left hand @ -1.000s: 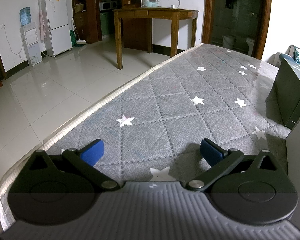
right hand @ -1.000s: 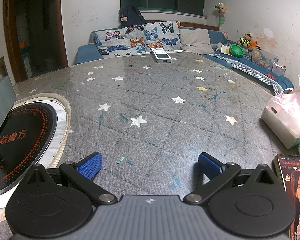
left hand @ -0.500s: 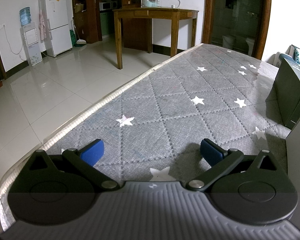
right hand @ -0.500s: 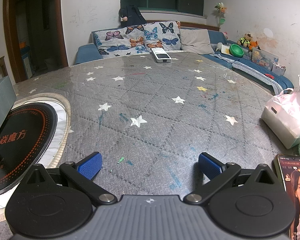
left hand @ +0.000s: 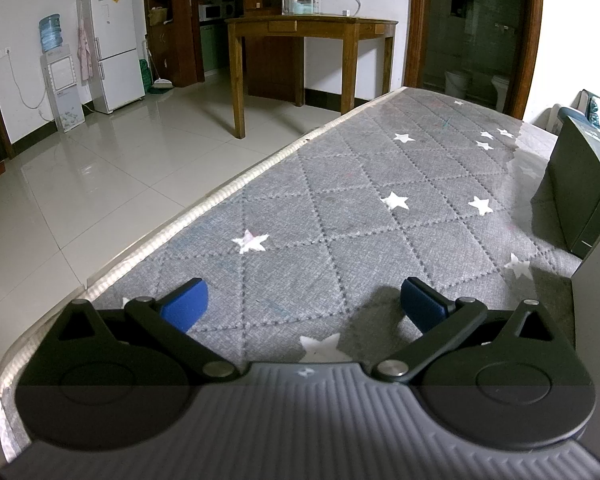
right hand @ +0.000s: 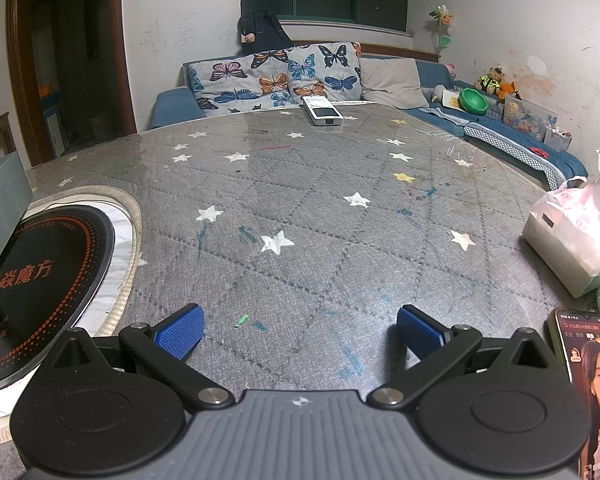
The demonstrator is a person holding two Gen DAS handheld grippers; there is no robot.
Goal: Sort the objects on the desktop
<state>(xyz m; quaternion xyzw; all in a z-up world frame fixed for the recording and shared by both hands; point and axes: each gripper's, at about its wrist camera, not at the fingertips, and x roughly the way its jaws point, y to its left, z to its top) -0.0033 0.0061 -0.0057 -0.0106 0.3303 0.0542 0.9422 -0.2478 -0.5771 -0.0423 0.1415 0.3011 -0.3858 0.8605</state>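
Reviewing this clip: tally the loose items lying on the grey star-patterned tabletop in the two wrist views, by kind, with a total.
Remote control: 1
Smartphone, screen lit: 1
Tissue pack: 1
Dark green box: 1
Total: 4
Not counted: the round black cooktop, which sits set into the table. Left gripper and right gripper hold nothing, jaws apart.

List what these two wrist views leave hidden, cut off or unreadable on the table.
- Phone, right wrist view: cut by the right and bottom edges, its near left corner behind the right tongs; screen text too small.
- Tissue pack, right wrist view: far end runs off the right edge.
- Round black cooktop, right wrist view: partly cut by the left edge.
- Dark green box, left wrist view: cropped by the right edge; label unreadable.
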